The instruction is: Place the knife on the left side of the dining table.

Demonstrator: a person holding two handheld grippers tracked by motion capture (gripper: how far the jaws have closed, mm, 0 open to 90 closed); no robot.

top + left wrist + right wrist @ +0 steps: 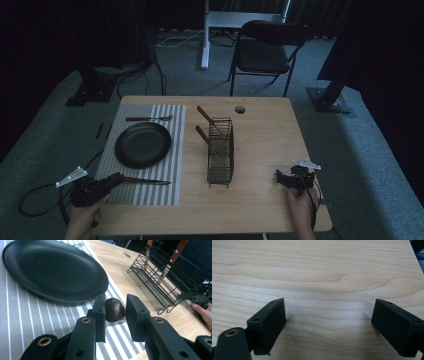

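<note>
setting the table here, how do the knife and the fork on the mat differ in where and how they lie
The knife lies on the placemat's near side of the black plate, its handle end between the left gripper's jaws. The fork lies on the far side, untouched, tines pointing right. Both lie crosswise on the mat and have brown handles.

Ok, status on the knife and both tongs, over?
Left tongs open, astride knife handle on placemat. Right tongs open over table. Plate close beside, nothing blocking.
</note>
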